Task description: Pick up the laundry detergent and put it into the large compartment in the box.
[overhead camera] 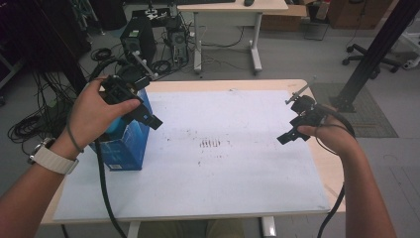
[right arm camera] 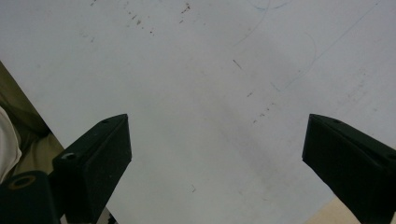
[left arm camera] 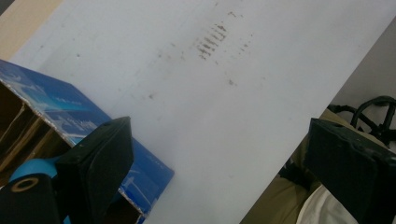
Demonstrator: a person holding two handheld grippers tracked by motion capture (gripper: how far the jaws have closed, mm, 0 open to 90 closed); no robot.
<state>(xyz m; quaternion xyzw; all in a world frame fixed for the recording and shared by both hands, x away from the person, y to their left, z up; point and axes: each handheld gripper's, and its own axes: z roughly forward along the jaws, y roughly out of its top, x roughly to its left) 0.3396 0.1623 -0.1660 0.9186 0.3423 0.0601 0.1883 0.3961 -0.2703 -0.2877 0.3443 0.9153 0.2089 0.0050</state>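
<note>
A blue cardboard box (overhead camera: 130, 144) is seen standing upright at the left edge of the tabletop (overhead camera: 277, 85), about midway between its near and far corners. The box rests on the white sheet (overhead camera: 223, 163) by which most of the tabletop is covered; its top is open, and brown inner flaps and something light blue inside can be made out in the left gripper view.

The left gripper (overhead camera: 136, 101) is held in the person's left hand (overhead camera: 94, 116) directly above the open top of the box. Its jaws are spread wide, and nothing is pinched between them; in the left gripper view one jaw is seen over the box's rim (left arm camera: 88, 126) and the other out past the near edge of the sheet. Whether the box is touched by the jaw cannot be told.

The right gripper (overhead camera: 295, 130) is held in the right hand (overhead camera: 329, 134) above the right part of the white sheet, near the right edge of the tabletop and well apart from the box. Its jaws are likewise spread wide, with bare sheet (right arm camera: 210, 93) seen between them.

A patch of small dark marks (overhead camera: 210, 144) is found near the middle of the sheet, between the two grippers.
</note>
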